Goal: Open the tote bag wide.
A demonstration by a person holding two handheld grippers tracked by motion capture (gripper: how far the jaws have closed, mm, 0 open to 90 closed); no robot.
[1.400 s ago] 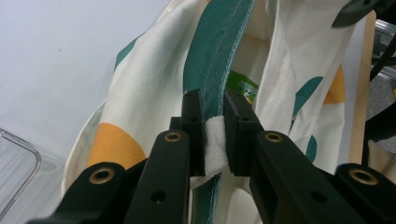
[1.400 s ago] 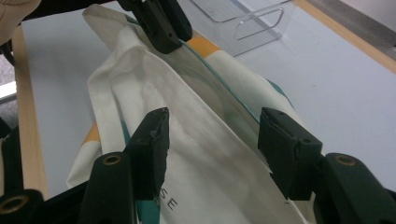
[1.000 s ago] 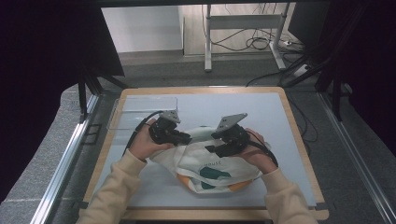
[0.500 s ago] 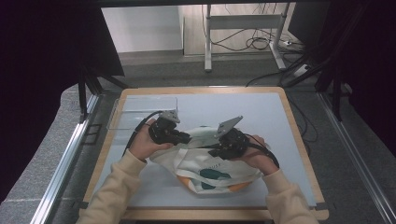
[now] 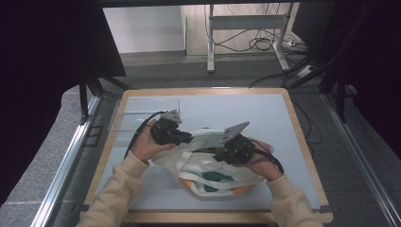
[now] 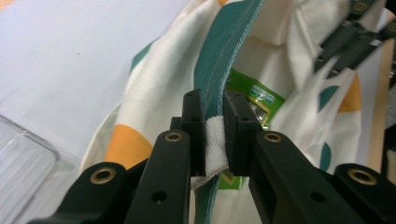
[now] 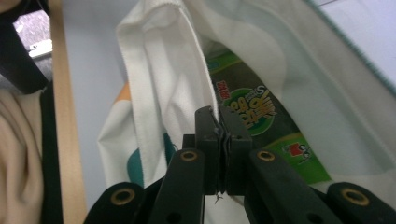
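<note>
A cream tote bag [image 5: 213, 172] with green and orange patches lies near the front of the pale table. My left gripper [image 5: 189, 138] is shut on the bag's green-edged rim [image 6: 212, 93] at its left side. My right gripper [image 5: 218, 150] is shut on the opposite cream rim [image 7: 205, 100]. Between them the bag's mouth is held open. Inside lies a green snack packet [image 7: 254, 114], which also peeks out in the left gripper view [image 6: 254, 95]. The right gripper's black jaws [image 6: 348, 42] show at the top right of the left gripper view.
A clear plastic tray [image 5: 144, 112] sits at the table's back left, close to my left hand. The wooden table frame [image 5: 302, 137] runs along the right side. Beyond the table are a metal stand and cables on the floor [image 5: 255, 42].
Both grippers have shifted slightly toward the front, the right one a little lower and closer to the bag. Their hold on the bag's rim is unchanged.
</note>
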